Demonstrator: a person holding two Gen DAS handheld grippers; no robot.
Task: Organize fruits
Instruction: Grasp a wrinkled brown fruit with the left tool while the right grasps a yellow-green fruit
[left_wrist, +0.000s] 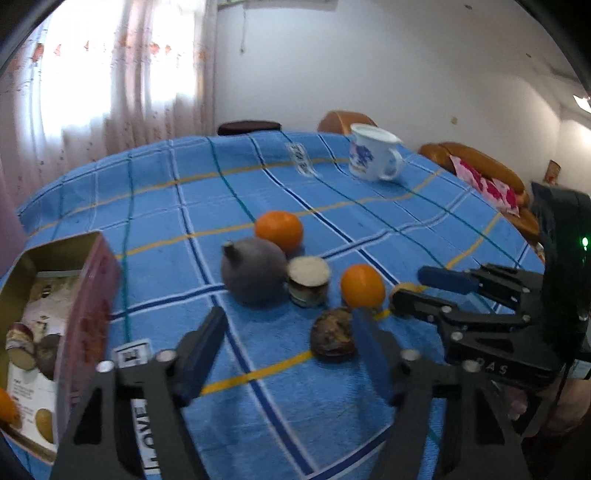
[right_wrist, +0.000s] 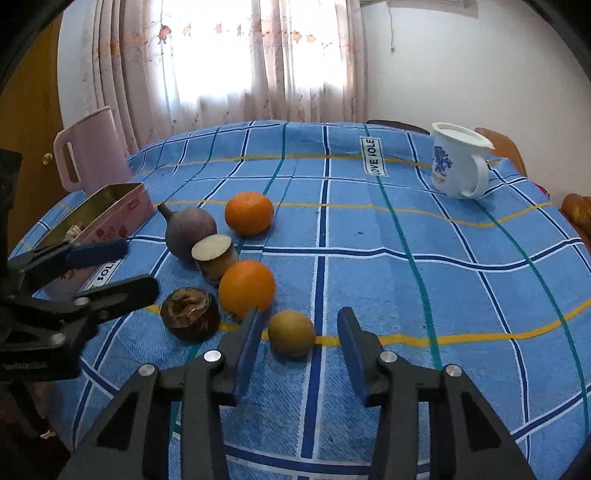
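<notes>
Right gripper (right_wrist: 301, 354): your jaws stand spread, the yellow fruit (right_wrist: 291, 333) just ahead between the tips – pads not touching it.
Left gripper (left_wrist: 286, 350): your jaws stand spread over bare cloth (left_wrist: 258, 369), the brown fruit (left_wrist: 333, 334) beside the right finger.
Fruits: near orange (right_wrist: 246, 288), cut piece (right_wrist: 214, 258), purple fruit (right_wrist: 190, 229), far orange (right_wrist: 249, 213) – clustered mid-worktop.
Tin (right_wrist: 110, 214): open, left of the fruits.
Far: mug (right_wrist: 458, 166), pink jug (right_wrist: 90, 151).

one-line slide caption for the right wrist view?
Right gripper open around a small brown fruit on the blue checked tablecloth, two oranges and pink tin beyond.
</notes>
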